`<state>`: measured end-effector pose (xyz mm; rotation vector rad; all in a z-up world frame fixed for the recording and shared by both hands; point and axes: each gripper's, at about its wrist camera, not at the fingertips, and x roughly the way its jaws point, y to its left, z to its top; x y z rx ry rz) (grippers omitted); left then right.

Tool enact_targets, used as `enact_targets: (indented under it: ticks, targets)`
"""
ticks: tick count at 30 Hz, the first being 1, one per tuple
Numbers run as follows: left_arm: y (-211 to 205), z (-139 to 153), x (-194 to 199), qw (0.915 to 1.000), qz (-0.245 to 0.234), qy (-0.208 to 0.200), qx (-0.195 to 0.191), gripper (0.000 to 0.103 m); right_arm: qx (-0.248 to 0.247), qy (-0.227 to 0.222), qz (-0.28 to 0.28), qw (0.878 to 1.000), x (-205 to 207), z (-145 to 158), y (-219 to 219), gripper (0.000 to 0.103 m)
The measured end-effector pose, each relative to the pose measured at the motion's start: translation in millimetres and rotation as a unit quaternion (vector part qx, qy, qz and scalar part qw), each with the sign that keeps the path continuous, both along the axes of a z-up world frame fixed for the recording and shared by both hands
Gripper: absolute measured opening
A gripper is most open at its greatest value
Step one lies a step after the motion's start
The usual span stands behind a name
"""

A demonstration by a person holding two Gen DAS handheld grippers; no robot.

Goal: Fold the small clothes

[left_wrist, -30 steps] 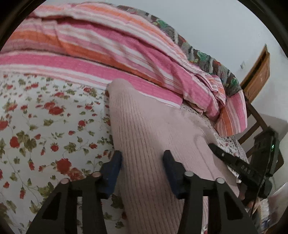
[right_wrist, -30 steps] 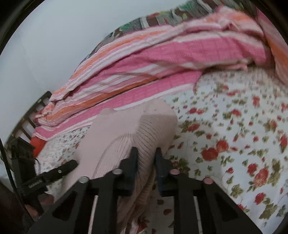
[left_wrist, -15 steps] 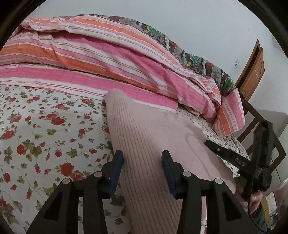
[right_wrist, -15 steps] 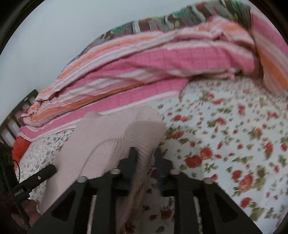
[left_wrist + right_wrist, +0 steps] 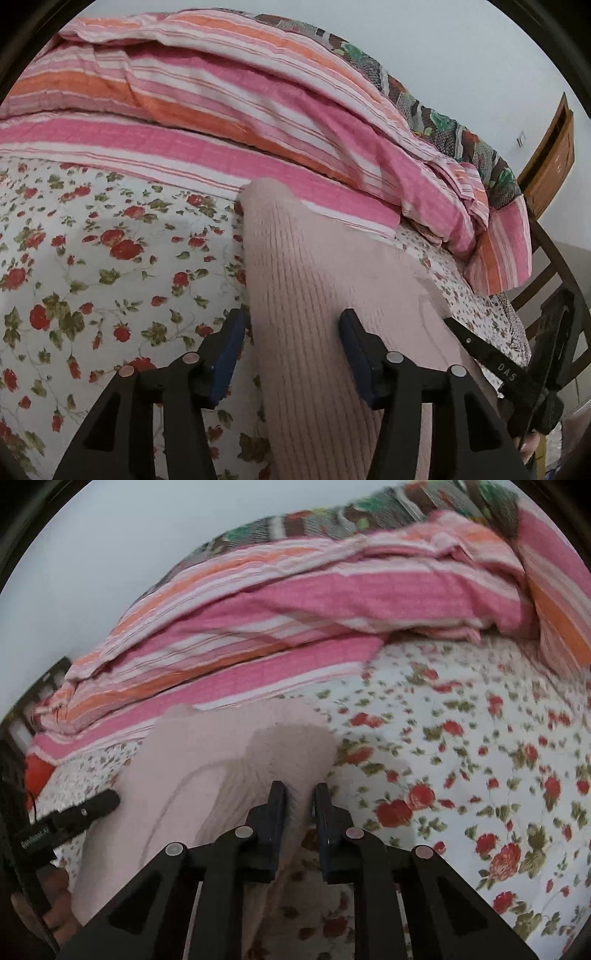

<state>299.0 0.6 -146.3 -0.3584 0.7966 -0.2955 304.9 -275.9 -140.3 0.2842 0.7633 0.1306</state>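
Most of both views is bed: a floral sheet [image 5: 110, 266] printed with red roses fills the left of my left wrist view and the right of my right wrist view, with a pink and orange striped quilt [image 5: 229, 122] heaped across the upper part of each.

Lying on that sheet, up the middle of each frame, is the pale pink ribbed knit garment [image 5: 314, 314], its far end just touching the quilt's lower hem. It looks soft, light and stretchy, so I expect it to sag and drag rather than hold a crease; pinching a doubled edge should grip better than a single layer.

My right gripper [image 5: 299, 797] is clenched on a raised fold of the knit at the lower centre of its frame, with cloth pinched between the fingers. My left gripper [image 5: 291, 332] is spread wide, one finger on each side of the knit's left part, gripping nothing.

For room, the rose sheet lies bare toward the lower left of the left view. The quilt crowds the top, and a dark wooden bed frame [image 5: 546, 258] marks the right edge.
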Motion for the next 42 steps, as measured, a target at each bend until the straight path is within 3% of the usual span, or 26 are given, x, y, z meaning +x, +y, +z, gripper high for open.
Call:
enact_targets:
  ticks: [5, 9, 14, 16, 18, 20, 22, 26, 32, 38, 42]
  targets:
    - [-6.2, 2.4, -6.0, 0.9995, -0.002, -0.014, 0.029, 0.051, -0.026, -0.013, 0.002, 1.0, -8.5, 5.7, 3.1, 0.027]
    - [-5.2, 3.3, -10.6, 0.9994, -0.008, -0.017, 0.029, 0.055, -0.013, -0.024, 0.015, 1.0, -22.3, 14.6, -0.4, 0.032]
    - [-4.2, 4.3, -16.7, 0.9994, -0.014, -0.02, 0.026, 0.057, 0.042, -0.033, 0.041, 0.998, -37.9, 24.6, -3.7, 0.048]
    - [-5.1, 5.2, -19.1, 0.9993, -0.018, -0.021, 0.023, 0.057, 0.047, -0.033, 0.052, 0.997, -39.3, 23.5, 1.0, 0.049]
    - [-6.5, 5.6, -23.2, 0.9992, -0.022, -0.023, 0.026, 0.057, 0.013, -0.026, 0.046, 0.999, -37.6, 17.2, 11.2, 0.047]
    - [-7.5, 6.7, -26.8, 0.9988, -0.026, -0.027, 0.032, 0.059, -0.011, -0.025, 0.043, 0.999, -37.6, 11.4, 17.5, 0.031]
    - [-8.3, 9.4, -31.5, 0.9981, -0.028, -0.033, 0.044, 0.059, -0.021, -0.029, 0.042, 0.998, -39.8, 13.4, 21.6, 0.028]
    - [-6.9, 13.3, -41.8, 0.9975, -0.031, -0.035, 0.054, 0.061, -0.058, -0.026, 0.038, 0.997, -43.8, 19.9, 28.3, 0.028]
    - [-2.9, 11.8, -51.7, 0.9989, -0.025, -0.012, 0.038, 0.068, -0.041, -0.013, 0.017, 0.999, -68.8, 23.1, 17.5, 0.031]
    - [-13.7, 10.1, -89.9, 0.9959, -0.022, -0.014, 0.087, 0.075, -0.081, -0.005, 0.0, 0.997, -100.8, 33.3, 10.8, 0.048]
    - [-16.3, 23.6, -120.8, 0.9954, -0.016, -0.009, 0.094, 0.075, -0.104, 0.005, -0.02, 0.994, -123.8, 48.0, 6.4, 0.048]
